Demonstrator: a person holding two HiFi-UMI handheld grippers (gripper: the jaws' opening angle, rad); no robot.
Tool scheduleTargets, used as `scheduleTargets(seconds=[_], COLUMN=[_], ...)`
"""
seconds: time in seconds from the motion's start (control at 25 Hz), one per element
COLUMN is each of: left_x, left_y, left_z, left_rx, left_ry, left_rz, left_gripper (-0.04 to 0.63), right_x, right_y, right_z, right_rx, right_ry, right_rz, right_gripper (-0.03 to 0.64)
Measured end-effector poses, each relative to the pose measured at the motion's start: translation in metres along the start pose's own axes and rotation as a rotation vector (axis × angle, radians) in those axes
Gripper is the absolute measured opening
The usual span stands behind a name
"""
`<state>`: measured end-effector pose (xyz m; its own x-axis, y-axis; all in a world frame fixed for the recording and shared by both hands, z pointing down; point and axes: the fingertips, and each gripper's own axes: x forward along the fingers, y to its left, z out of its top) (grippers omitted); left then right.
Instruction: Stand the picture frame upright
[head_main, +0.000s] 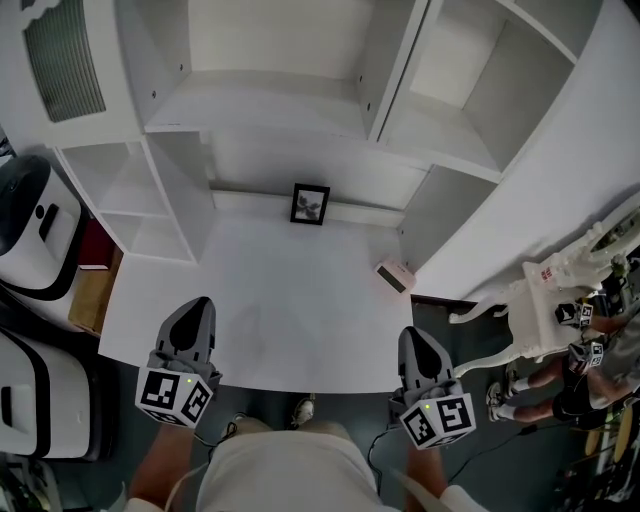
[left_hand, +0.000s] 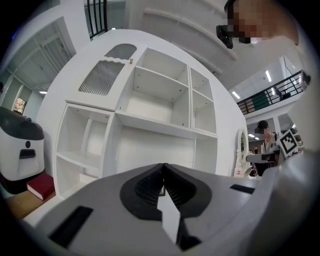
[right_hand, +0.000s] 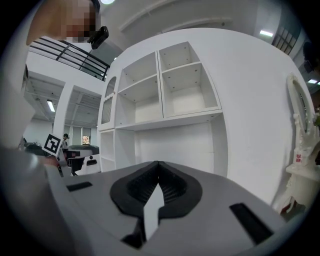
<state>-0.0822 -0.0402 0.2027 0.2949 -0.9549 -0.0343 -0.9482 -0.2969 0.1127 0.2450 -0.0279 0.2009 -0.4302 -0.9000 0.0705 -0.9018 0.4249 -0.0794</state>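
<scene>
I have the picture frame (head_main: 310, 204) well ahead of both grippers, at the back of the white desk (head_main: 300, 320), roughly midway between them. It seems to stand upright against the rear panel, though this steep angle leaves me unsure. It is small and rectangular, a black border around a pale print. My left gripper (head_main: 199, 305) and right gripper (head_main: 414, 336) hover at the desk's near edge, jaws closed on nothing, ribbed dark pads meeting. The desktop looks smooth and matte.
</scene>
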Motion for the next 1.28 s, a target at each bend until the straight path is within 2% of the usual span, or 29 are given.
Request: scheduleTargets(seconds=[0.24, 0.48, 1.28], left_x=[-0.017, -0.033, -0.042], left_y=[0.006, 0.005, 0.004], left_z=[0.015, 0.01, 0.02], left_rx=[0.009, 0.011, 0.0], left_ry=[0.0, 0.023, 0.001], left_rz=[0.038, 0.068, 0.087], left_gripper=[0.018, 0.018, 0.018], right_x=[-0.035, -0.042, -0.002], right_y=[-0.027, -0.03, 0.014], right_z=[0.003, -0.001, 0.011], right_rx=[-0.038, 0.017, -0.014], right_ry=[0.051, 0.069, 0.04], right_rz=[-0.069, -0.102, 0.023], right_gripper=[0.009, 0.009, 0.009])
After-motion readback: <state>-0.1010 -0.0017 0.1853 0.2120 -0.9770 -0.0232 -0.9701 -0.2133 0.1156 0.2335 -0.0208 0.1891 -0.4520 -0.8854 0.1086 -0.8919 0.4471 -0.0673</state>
